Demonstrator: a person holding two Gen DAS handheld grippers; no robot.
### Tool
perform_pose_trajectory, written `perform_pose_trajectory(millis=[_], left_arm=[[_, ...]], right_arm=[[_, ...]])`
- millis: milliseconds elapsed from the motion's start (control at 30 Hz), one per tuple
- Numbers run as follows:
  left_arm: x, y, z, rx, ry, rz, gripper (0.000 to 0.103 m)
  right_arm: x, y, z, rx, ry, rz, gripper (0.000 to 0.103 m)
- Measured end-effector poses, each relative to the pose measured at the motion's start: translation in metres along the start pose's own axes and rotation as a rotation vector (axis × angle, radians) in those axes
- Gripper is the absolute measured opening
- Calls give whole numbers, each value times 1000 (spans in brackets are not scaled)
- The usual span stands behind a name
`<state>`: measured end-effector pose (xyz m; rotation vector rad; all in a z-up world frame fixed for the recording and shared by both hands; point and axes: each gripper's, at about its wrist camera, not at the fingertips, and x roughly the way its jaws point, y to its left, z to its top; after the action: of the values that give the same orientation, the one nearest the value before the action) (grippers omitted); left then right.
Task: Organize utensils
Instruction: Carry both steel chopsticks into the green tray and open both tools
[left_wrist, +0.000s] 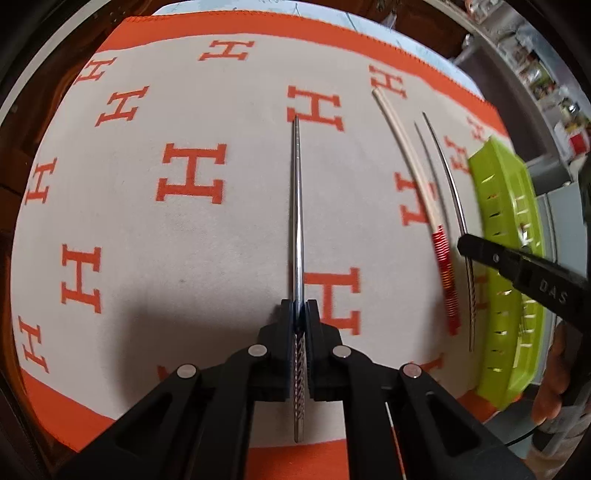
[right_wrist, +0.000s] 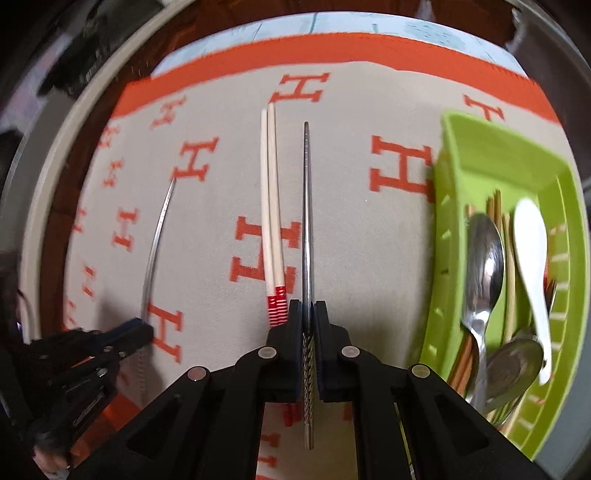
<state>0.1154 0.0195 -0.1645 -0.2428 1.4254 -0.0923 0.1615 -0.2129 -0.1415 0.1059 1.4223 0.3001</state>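
Both my grippers are pinching steel chopsticks, one each. From my left wrist, the left gripper (left_wrist: 300, 308) has its black pads pressed tight on a thin metal chopstick (left_wrist: 297, 206), gripped near the twisted, ridged handle end; the smooth tapered shaft runs away over the cloth (left_wrist: 147, 221), a pale grey weave with orange H letters and an orange border. Off to the right lie white chopsticks (left_wrist: 413, 166) with red-banded ends, blurred here, and beyond them the right gripper (left_wrist: 466, 242) closed on a second steel chopstick (left_wrist: 448, 173), just beside the lime-green perforated plastic tray (left_wrist: 498, 206), whose contents this view barely shows.

From my right wrist, the right gripper (right_wrist: 307, 308) clamps that second steel chopstick (right_wrist: 306, 221) at its spiral-cut handle. This view makes clear that the white chopsticks (right_wrist: 270, 206) are a pair, side by side, touching, just left of the steel one. It also opens up the green tray (right_wrist: 480, 155): a polished metal spoon (right_wrist: 485, 254), a glossy white ceramic soup spoon (right_wrist: 532, 258), another steel spoon bowl (right_wrist: 513, 373) and wooden sticks (right_wrist: 495, 210) beneath them. Far left, the left gripper (right_wrist: 142, 330) holds its chopstick (right_wrist: 157, 240).
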Motion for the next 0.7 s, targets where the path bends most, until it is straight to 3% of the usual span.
perform_pose_trajectory(millis=[267,467,700], left_arm=[[-36,-30,-8,55,-40,-131,3],[-48,-99,-1,157,-51,-239,3],[-39,-167,3,234,-58,-285,3]], right_arm=[[-81,-23,-33,73,-166,113,5],[-136,-73,-65,150,-277,-5,5],[-141,-122,-97,196,-259,-127,5]])
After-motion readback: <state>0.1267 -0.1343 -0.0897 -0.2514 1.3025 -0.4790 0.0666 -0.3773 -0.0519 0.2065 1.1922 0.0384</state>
